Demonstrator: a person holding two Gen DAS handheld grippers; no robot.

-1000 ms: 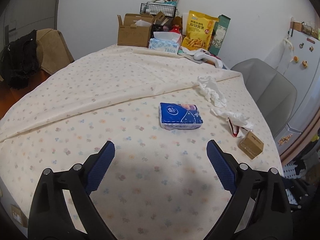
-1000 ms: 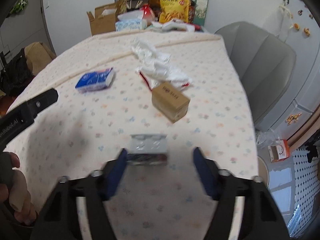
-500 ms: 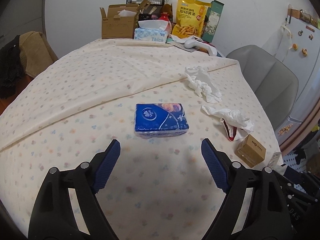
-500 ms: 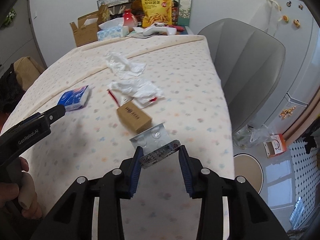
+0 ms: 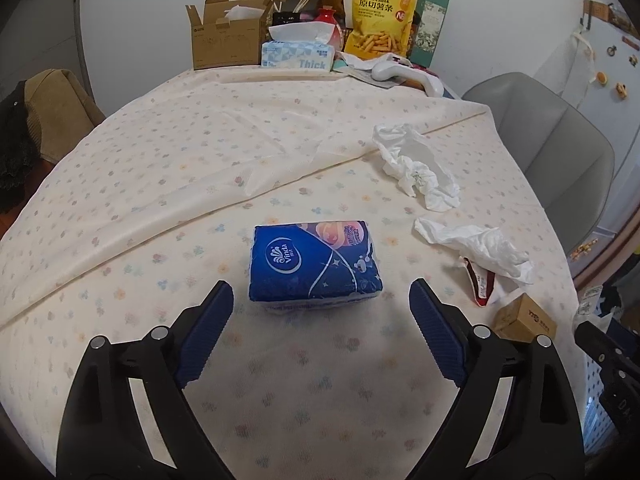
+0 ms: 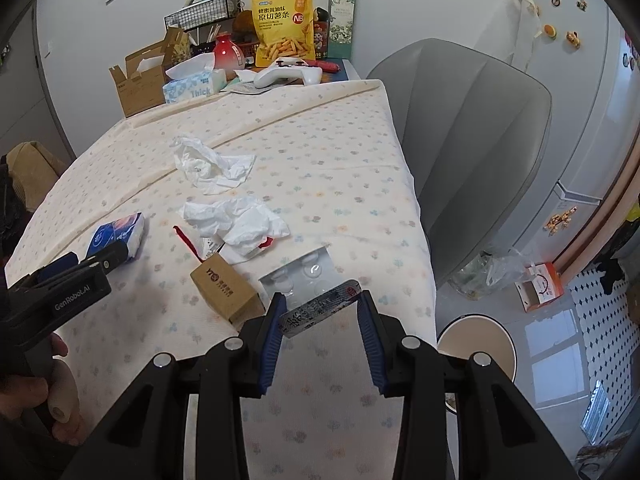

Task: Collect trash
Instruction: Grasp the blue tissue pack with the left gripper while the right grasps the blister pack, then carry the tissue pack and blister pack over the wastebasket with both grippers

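The right gripper (image 6: 320, 312) pinches an empty blister pack (image 6: 310, 288) above the table (image 6: 340, 152). The left gripper (image 5: 320, 312) gapes wide, holding nothing, before a blue tissue pack (image 5: 314, 266). White paper pokes from the open cardboard box (image 5: 224, 38).

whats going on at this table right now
A person is clearing trash with two handheld grippers. The right gripper is shut on an empty silver blister pack, lifted over the floral tablecloth. The left gripper is open, just short of a blue tissue packet. Crumpled white tissues lie uncollected.
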